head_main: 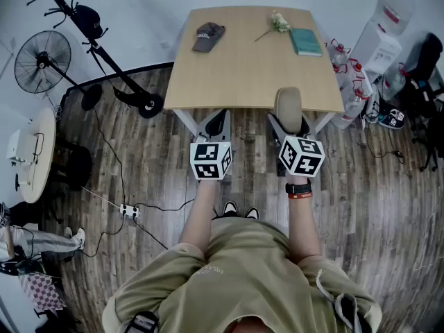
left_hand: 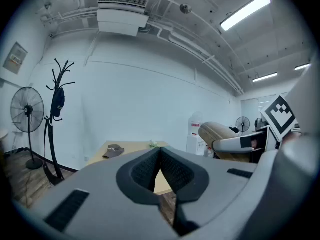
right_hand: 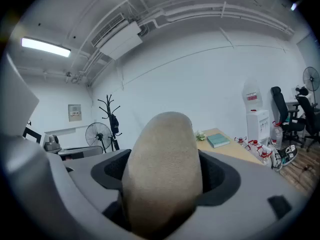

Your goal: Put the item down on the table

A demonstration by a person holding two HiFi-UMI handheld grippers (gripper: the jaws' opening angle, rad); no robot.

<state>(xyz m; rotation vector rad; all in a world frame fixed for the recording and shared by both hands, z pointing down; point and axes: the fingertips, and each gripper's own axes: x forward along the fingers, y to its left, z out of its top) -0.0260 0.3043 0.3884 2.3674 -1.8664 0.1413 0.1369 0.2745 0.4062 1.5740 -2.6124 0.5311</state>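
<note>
Right gripper (right_hand: 167,176) clamps beige item (right_hand: 161,149); left gripper (left_hand: 160,160) jaws together. Only head view shows both cap (head_main: 207,36), book (head_main: 305,41).

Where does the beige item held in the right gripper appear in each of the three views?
Head view: beige item right of centre, in the right gripper, at the table's near edge.
Left gripper view: beige item at mid-right.
Right gripper view: beige item at bottom centre, large.
Shared landmark: the table.
</note>
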